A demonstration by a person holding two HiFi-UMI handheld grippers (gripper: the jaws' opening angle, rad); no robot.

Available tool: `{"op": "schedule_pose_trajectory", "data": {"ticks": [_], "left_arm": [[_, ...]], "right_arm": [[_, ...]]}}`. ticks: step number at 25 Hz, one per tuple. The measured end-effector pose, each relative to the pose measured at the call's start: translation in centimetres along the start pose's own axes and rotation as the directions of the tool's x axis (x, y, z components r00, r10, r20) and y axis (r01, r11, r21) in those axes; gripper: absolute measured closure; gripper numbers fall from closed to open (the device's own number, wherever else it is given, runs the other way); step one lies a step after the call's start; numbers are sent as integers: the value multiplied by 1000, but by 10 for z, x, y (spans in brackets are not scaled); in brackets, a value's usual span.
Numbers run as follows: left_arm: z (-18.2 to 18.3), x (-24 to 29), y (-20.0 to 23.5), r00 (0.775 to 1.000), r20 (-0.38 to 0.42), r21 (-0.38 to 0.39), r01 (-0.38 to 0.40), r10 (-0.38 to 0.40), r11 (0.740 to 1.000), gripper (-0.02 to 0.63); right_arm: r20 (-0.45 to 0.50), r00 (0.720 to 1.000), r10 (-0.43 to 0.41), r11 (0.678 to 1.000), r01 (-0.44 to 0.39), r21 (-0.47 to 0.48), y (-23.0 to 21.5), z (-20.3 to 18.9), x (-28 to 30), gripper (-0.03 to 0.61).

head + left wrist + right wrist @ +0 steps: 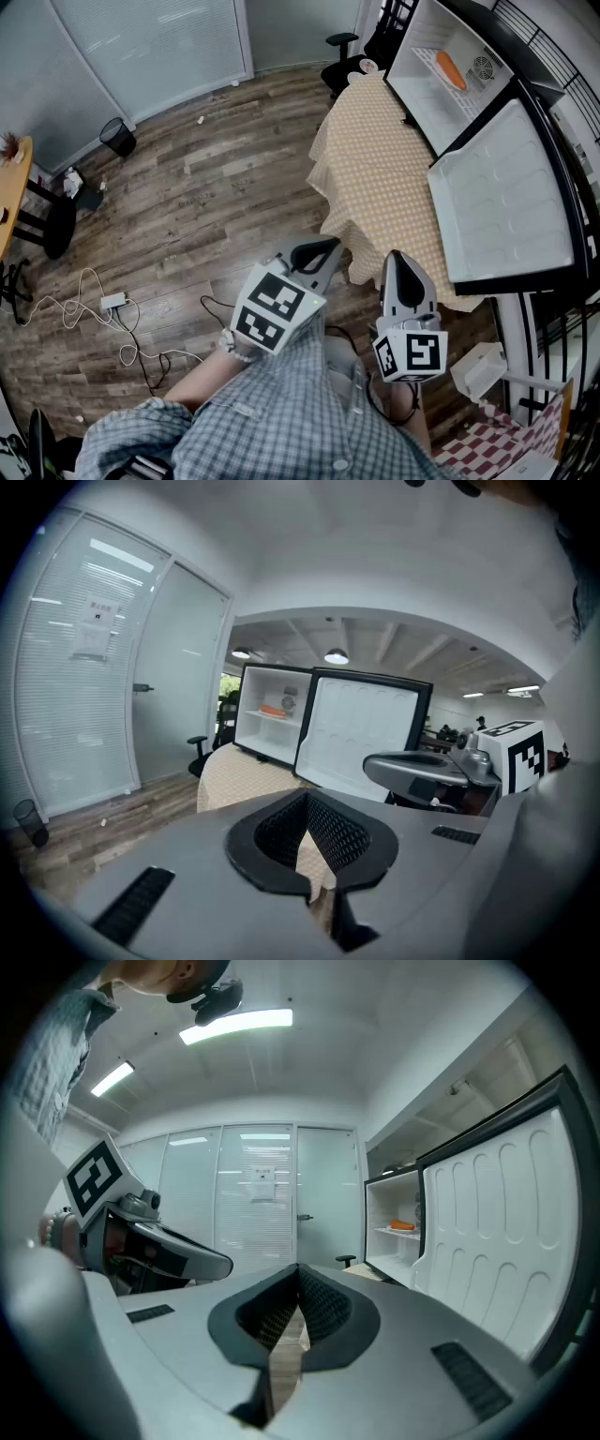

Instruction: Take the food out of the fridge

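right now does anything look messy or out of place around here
Yes, on the floor. A white cable and adapter lie in loose loops left of the person, a possible trip hazard. Small scraps lie scattered near the glass wall. The fridge door stands open, which suits the task.

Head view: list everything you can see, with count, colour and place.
table: one, beige check cloth, right of centre
fridge: one, black outside, white inside, door open, on the table
orange food: one, orange, on the fridge shelf
chair: one, black, beyond the table
bin: one, black, floor at left
cable: one, white, floor at lower left
left gripper: one, grey, shut, empty, low centre
right gripper: one, grey, shut, empty, beside it
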State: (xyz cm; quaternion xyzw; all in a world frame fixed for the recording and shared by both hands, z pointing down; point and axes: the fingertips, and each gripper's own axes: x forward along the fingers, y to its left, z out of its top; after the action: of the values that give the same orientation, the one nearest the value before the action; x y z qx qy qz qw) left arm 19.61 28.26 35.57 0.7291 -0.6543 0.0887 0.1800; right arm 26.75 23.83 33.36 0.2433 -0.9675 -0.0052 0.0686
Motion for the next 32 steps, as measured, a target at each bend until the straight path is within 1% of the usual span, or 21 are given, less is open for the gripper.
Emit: {"op": "schedule_pose_trajectory", "data": {"ticks": [3, 13, 18, 25, 29, 32], "left_arm": [[-1, -1, 1, 1000, -1, 2, 5, -5, 1000, 609], [1, 0, 3, 1000, 8, 4, 19, -19, 1000, 609], [1, -4, 4, 1000, 14, -2, 21, -21, 1000, 609], [-3, -19, 27, 1000, 19, -11, -5, 5, 1000, 609], [-7, -33, 48, 999, 19, -8, -45, 45, 999, 609], [-9, -44, 63, 997, 23, -20, -77, 78, 997, 609]], "right_arm": [[0, 1000, -9, 1000, 9, 9, 1, 0, 1, 569], [2, 999, -34, 999, 34, -6, 0, 2, 0, 569], [-31, 996, -78, 997, 78, -22, -3, -2, -3, 569], [-26, 994, -106, 994, 105, -30, 3, 0, 1, 569], [-31, 994, -107, 994, 106, -34, 14, -3, 10, 569], [-27, 995, -98, 995, 97, -37, 23, -3, 14, 569]]}}
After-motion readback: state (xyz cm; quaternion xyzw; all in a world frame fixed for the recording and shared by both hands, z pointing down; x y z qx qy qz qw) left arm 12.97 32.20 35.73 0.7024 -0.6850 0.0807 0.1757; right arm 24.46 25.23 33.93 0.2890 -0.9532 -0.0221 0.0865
